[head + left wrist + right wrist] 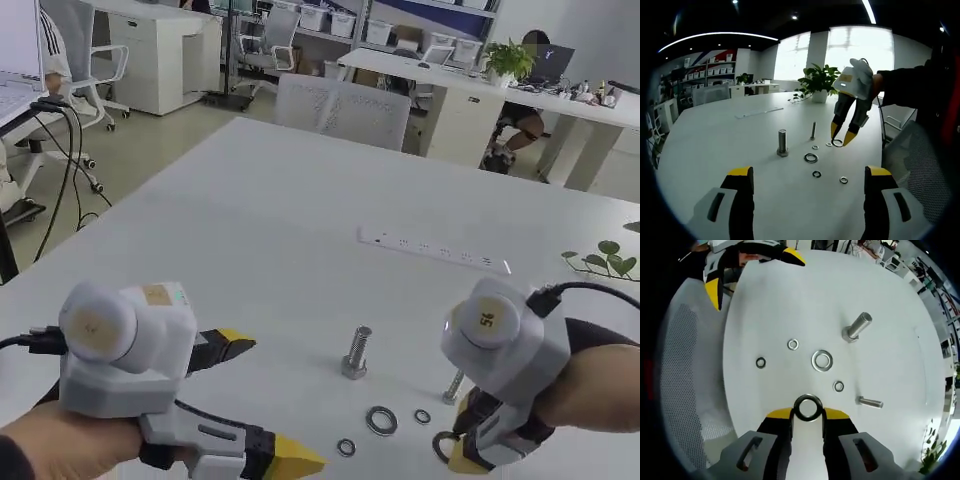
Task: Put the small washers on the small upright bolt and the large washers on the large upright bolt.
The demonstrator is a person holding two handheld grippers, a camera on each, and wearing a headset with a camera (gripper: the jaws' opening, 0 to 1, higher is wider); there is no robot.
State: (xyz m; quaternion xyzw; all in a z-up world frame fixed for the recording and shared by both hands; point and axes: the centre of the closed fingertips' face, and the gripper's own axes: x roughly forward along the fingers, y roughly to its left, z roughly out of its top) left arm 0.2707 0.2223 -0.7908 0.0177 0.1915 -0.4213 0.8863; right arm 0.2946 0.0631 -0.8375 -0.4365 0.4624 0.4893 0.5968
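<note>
The large upright bolt (356,352) (782,143) (857,326) stands mid-table, and the thin small bolt (454,385) (813,131) (870,402) stands to its right. A large washer (381,420) (811,158) (822,360) and small washers (346,447) (816,174) (793,344) lie flat in front of them. My right gripper (452,452) (842,137) (808,413) is shut on a dark ring washer (440,443) (838,143) (808,397), just above the table near the small bolt. At the lower left my left gripper (280,402) (808,171) (755,270) is open with nothing between its fingers.
A white power strip (435,250) lies farther back on the table. Plant leaves (600,258) (817,82) reach in at the right edge. A mesh chair (340,110) stands at the far side, another (685,365) by the near edge. Office desks fill the background.
</note>
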